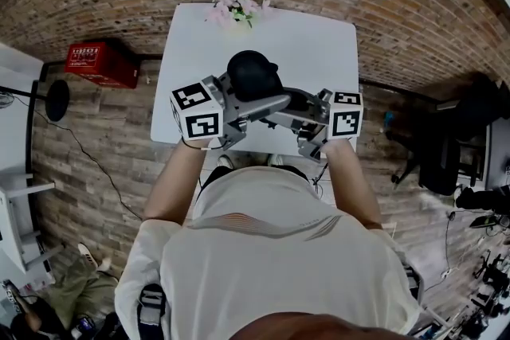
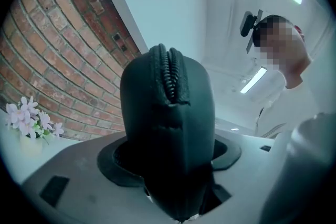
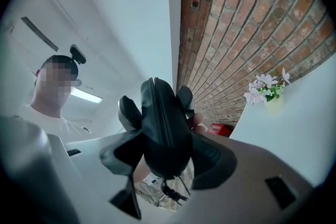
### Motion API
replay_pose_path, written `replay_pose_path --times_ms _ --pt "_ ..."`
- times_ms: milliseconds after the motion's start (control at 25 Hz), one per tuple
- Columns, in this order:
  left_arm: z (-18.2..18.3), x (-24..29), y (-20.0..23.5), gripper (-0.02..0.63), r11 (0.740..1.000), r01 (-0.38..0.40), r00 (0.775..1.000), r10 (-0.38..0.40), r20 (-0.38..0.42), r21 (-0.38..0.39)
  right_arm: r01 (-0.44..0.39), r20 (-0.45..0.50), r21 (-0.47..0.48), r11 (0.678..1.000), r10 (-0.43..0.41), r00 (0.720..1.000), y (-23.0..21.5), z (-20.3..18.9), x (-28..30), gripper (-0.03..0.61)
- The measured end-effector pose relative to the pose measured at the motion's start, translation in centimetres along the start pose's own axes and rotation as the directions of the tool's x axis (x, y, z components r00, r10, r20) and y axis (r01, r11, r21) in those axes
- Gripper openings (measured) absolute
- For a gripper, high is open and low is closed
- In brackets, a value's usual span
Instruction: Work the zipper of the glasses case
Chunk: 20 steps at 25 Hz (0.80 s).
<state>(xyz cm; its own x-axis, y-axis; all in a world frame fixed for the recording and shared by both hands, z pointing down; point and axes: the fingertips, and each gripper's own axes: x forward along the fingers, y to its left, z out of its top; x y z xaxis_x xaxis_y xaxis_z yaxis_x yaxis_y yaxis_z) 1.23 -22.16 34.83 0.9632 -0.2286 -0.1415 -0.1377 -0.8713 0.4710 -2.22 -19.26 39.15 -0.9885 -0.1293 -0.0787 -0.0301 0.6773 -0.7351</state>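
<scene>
head view has the glasses case (image 1: pixel 253 76) held above the table (image 1: pixel 319 44) at centre frame, the right gripper (image 3: pixel 164 150) pinching one end, the left gripper (image 2: pixel 168 165) spread wide around it without pressing, the zipper (image 2: pixel 168 75) seemingly closed, so unzipping looks yet to come.

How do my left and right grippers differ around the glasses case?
On the left gripper the jaws stand wide beside the glasses case, seemingly not pinching; the right gripper clamps it. The left gripper faces exposed zipper teeth; the right gripper faces a closed zipper line. Both flank the case over the table.
</scene>
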Motion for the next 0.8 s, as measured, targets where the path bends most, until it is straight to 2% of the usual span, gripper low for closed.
replay_pose_path --times_ms 80,240,360,480,560,680,800 --pt "-0.1 0.1 0.3 0.281 1.0 -0.019 1.0 0.019 0.0 0.0 0.004 -0.005 0.002 1.0 -0.004 1.0 -0.1 -0.1 0.0 0.313" --pt "-0.1 0.1 0.3 0.271 1.0 -0.025 1.0 0.025 0.008 -0.004 0.012 -0.001 -0.012 1.0 -0.012 1.0 -0.1 -0.1 -0.1 0.316" --pt "0.5 0.0 0.5 0.265 0.999 -0.04 0.999 0.04 0.032 0.003 0.038 0.007 -0.071 0.997 -0.038 0.999 -0.3 0.1 -0.3 0.321" --pt "1.7 -0.6 1.0 0.262 0.998 -0.07 0.995 0.07 0.073 0.0 0.098 0.046 -0.155 0.983 -0.092 0.995 -0.8 0.5 -1.5 0.348" --pt "2.4 -1.0 1.5 0.262 0.995 -0.099 0.991 0.098 0.087 0.003 0.154 0.114 -0.208 0.966 -0.132 0.985 -1.0 1.2 -2.8 0.348" --pt "3.5 -1.6 2.2 0.262 0.99 -0.144 0.983 0.143 0.116 0.0 0.267 0.238 -0.263 0.927 -0.206 0.949 -1.7 2.1 -4.9 0.314" --pt "4.5 -2.0 2.9 0.262 0.986 -0.168 0.975 0.167 0.147 -0.009 0.373 0.272 -0.292 0.881 -0.297 0.915 -3.1 1.3 -5.9 0.288"
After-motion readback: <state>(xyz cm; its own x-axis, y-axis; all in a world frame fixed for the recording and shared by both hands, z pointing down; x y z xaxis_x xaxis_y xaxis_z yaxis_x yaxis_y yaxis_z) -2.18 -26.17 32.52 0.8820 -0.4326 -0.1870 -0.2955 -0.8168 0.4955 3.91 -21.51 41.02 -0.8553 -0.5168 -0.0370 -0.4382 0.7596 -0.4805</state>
